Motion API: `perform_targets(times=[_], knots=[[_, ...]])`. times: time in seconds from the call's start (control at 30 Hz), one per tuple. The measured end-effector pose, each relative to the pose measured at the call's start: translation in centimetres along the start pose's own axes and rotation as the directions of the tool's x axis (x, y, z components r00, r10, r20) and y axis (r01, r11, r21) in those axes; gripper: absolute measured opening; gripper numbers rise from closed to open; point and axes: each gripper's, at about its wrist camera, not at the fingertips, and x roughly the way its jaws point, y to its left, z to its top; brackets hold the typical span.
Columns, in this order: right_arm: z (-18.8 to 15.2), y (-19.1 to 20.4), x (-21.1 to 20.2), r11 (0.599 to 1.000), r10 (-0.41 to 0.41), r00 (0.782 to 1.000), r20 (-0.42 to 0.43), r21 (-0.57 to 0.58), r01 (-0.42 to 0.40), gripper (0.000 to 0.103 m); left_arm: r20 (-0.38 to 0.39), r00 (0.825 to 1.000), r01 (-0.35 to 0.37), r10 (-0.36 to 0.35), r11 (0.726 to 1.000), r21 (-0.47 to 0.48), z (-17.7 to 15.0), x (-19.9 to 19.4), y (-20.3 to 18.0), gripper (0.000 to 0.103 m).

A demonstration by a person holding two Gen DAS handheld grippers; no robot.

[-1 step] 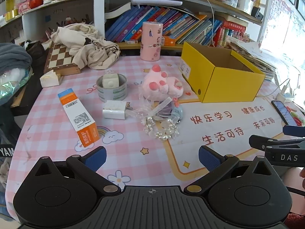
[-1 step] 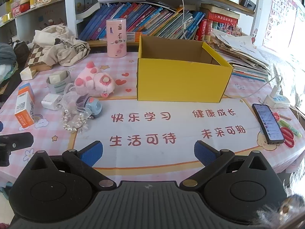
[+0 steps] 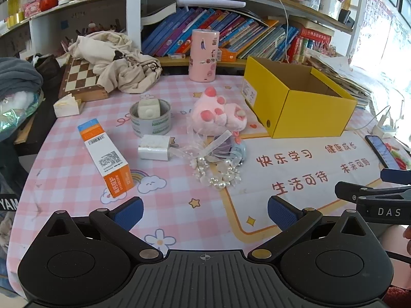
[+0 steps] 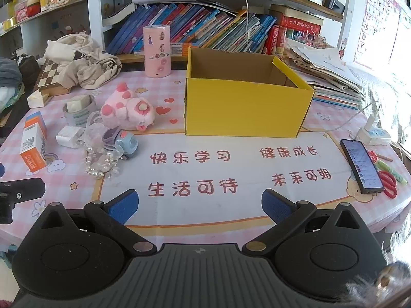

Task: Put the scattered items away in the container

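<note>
An open yellow box (image 3: 308, 113) (image 4: 244, 107) stands on the table, nothing visible inside. Left of it lie a pink plush paw (image 3: 218, 114) (image 4: 128, 110), a tape roll with a white cube in it (image 3: 150, 119) (image 4: 78, 110), a white charger (image 3: 154, 147) (image 4: 68, 136), an orange and white carton (image 3: 105, 154) (image 4: 32, 145), a pearl bracelet with gauze (image 3: 218, 172) (image 4: 100, 164) and a small blue toy car (image 3: 239, 150) (image 4: 125, 142). My left gripper (image 3: 205, 211) is open and empty, near the table's front. My right gripper (image 4: 197, 205) is open and empty over the white mat.
A pink cylinder (image 3: 204, 55), a chessboard (image 3: 82, 77) with a cloth bag (image 3: 115, 59) and a shelf of books (image 4: 205, 30) stand at the back. A phone (image 4: 362, 165), red scissors (image 4: 388, 183) and a power strip (image 4: 375, 133) lie at the right.
</note>
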Motion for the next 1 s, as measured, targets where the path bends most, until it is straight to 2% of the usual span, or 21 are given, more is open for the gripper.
perform_targets(times=[1.0], knots=[[-0.11, 0.39, -0.08, 1.000, 0.006, 1.000, -0.004, -0.003, -0.006, 0.103, -0.022, 1.000, 0.003, -0.003, 1.000, -0.010, -0.34, 0.08, 0.59, 0.103]])
